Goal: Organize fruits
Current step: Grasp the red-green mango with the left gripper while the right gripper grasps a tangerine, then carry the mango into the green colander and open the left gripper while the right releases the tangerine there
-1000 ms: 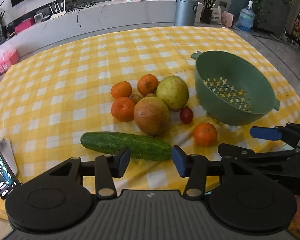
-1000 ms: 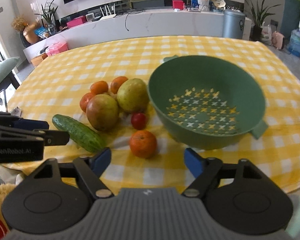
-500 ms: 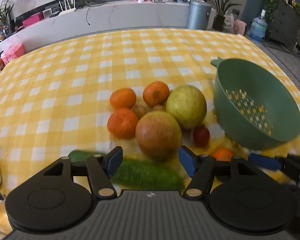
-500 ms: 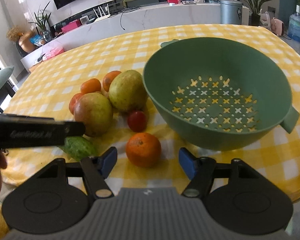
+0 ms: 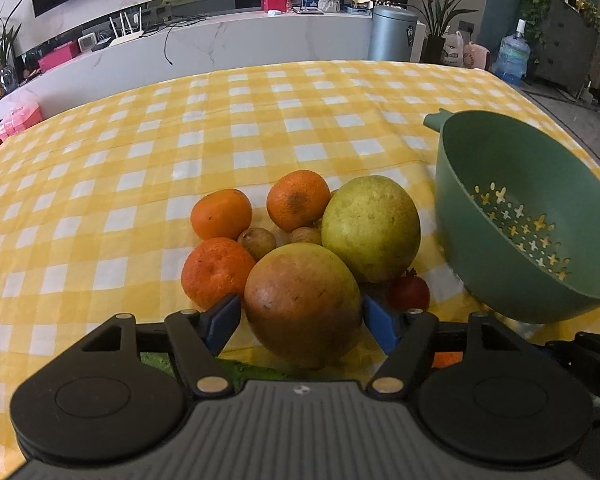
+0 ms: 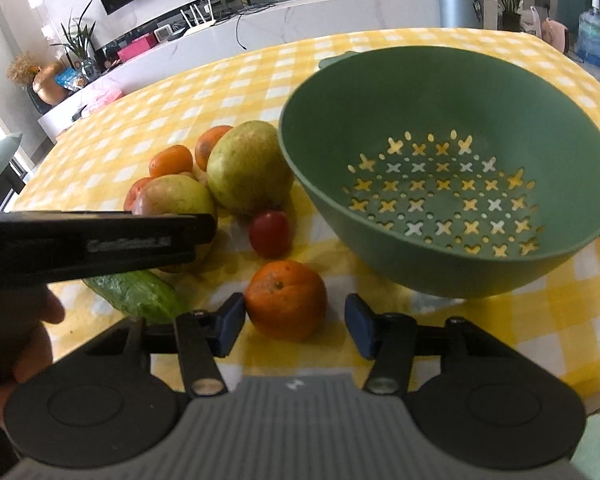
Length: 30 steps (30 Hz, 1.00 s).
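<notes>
A: Blue pads either side of the big red-green mango now: a second ago the left claw hung back over the cucumber, narrower. Its jaws are opening wide, the mango between them, not yet pinched as far as I can tell.

B: And the right claw? The lone orange sat well ahead of it; now it's between the pads, low centre of the frame, jaws closing, a gap on the right pad.

A: So two pickups are brewing. The green colander, right of the pile on the checked surface, sits empty.

B: Likely both are headed there.
</notes>
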Motion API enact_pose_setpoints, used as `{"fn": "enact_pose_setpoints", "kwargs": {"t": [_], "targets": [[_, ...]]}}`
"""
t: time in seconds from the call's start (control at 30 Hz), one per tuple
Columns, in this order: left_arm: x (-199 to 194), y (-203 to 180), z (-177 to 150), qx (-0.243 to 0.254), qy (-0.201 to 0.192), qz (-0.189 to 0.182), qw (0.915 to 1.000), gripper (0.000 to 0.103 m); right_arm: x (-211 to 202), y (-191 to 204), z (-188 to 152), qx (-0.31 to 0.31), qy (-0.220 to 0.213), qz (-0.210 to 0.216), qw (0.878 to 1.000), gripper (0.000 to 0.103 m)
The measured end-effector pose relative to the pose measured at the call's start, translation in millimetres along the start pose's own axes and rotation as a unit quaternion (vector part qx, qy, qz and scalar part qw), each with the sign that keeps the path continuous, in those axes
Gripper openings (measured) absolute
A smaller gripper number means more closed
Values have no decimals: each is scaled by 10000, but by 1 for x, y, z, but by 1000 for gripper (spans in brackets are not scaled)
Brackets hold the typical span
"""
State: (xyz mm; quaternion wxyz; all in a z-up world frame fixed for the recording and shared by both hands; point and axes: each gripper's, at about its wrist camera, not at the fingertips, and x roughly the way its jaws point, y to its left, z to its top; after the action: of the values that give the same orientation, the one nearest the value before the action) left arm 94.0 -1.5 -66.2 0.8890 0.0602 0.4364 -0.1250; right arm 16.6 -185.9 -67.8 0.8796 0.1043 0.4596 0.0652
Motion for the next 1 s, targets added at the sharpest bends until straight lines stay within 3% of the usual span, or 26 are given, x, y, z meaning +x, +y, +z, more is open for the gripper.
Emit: {"fn": "enact_pose_setpoints", "kwargs": {"t": [0.13,0.63,0.83,1.0], "targets": [[0,-5,-1,128,-53,16,9999,74,1,0,-1,-60,-36,156,9999,41],[-23,7,-7,-152,-399,-4,9991,73,-15,3,-4,-184,-251,317,9990,40],[-57,13,-2,-416,-369,-108,9984,73,-39,8,1,-403,-465,453,9971,40],[-86,1,21,-326,-321,-316,9985,73,-86,11,16,-844,-988,458,9905,40]]}}
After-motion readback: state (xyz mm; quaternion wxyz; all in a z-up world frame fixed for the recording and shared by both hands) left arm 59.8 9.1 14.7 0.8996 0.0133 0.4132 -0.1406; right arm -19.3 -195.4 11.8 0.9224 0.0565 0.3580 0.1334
